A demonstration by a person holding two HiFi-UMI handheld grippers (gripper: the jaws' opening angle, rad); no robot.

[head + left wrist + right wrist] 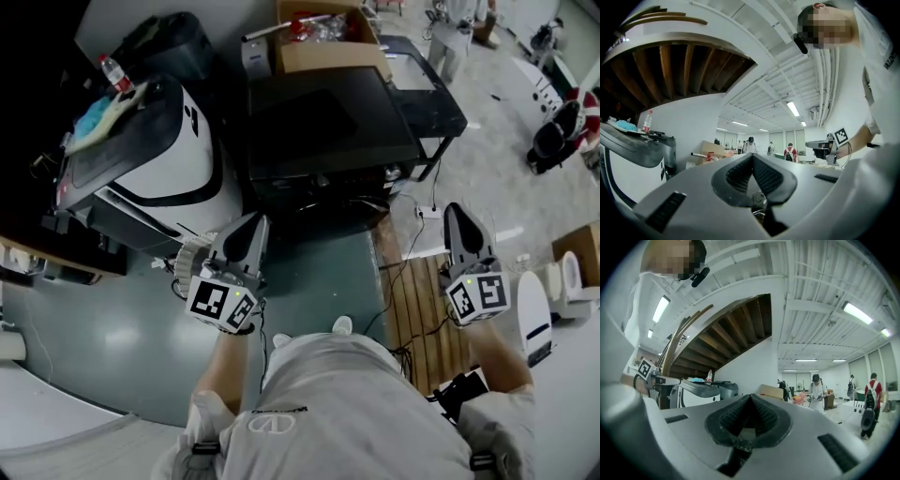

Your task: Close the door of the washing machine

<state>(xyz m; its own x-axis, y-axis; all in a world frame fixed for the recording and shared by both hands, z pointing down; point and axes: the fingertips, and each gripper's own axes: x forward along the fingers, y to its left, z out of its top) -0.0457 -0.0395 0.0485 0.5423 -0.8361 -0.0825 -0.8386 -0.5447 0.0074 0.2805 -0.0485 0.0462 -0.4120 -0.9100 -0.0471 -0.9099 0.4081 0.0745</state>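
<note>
Floor: dull green-grey floor (122, 328) with a sheen. A strip of wooden slats (412, 309) runs along its right edge, with dark cables trailing over it.

Washing machine (150, 159): white body, dark top, standing at the upper left of the head view beside a black cabinet (328, 122). A red-capped bottle (114, 73) and a blue cloth (94, 117) lie on its rear top. From the gripper views the grey lid looks down; I cannot tell if it is fully seated.

An open cardboard box (323, 37) stands behind the cabinet.

Left claw (251, 225): jaws together, nothing between them. It is held in the air in front of the person's chest (347, 412), near the machine's front corner but not touching it.

Right claw (461, 220): jaws together, empty, held in the air over the slat strip, well apart from the machine.

Room: large open hall with white walls and long ceiling strip lights (855, 312). The brown wooden underside of a stair (726, 338) rises above the machine. Several people (816, 392) stand at the far end.
</note>
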